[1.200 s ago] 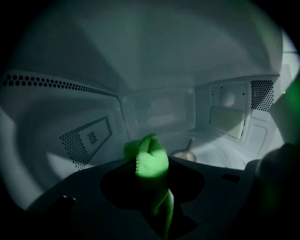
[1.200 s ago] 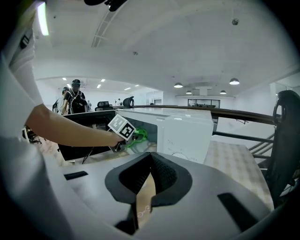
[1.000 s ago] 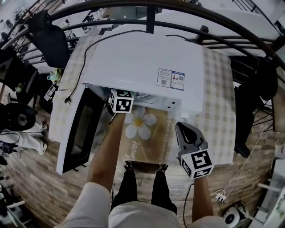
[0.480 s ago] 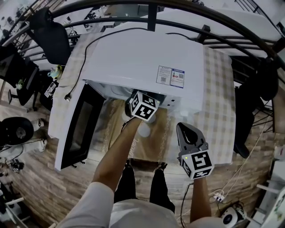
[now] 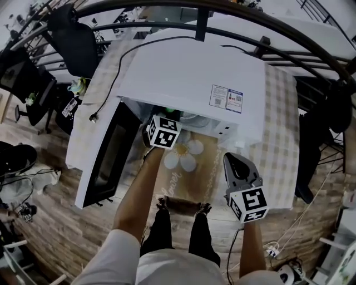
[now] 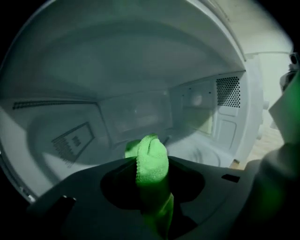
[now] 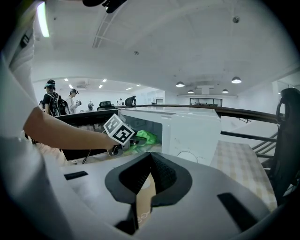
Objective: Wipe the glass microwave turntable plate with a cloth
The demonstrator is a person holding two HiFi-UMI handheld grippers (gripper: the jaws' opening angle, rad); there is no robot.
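Observation:
A white microwave point(image 5: 189, 78) stands on the table with its door point(image 5: 107, 161) swung open to the left. My left gripper point(image 5: 166, 122) is at the mouth of the cavity, shut on a green cloth point(image 6: 150, 157) that sticks out past its tips. The left gripper view looks into the cavity, where the round glass turntable plate point(image 6: 208, 157) lies on the floor at lower right, beyond the cloth and apart from it. My right gripper point(image 5: 233, 160) hangs shut and empty in front of the microwave's control side. From the right gripper point(image 7: 151, 160) view, the left gripper's marker cube point(image 7: 119, 130) and the cloth point(image 7: 144, 137) show at the opening.
A tan mat with a white flower point(image 5: 186, 156) lies in front of the microwave on the checked tablecloth point(image 5: 278, 133). A black power cord point(image 5: 119, 64) trails off the left side. Black chairs point(image 5: 72, 39) and a curved rail point(image 5: 233, 11) ring the table. People point(image 7: 51, 96) stand far off.
My left gripper swung right across the microwave's mouth with the cloth, then came back left. The right gripper has barely moved.

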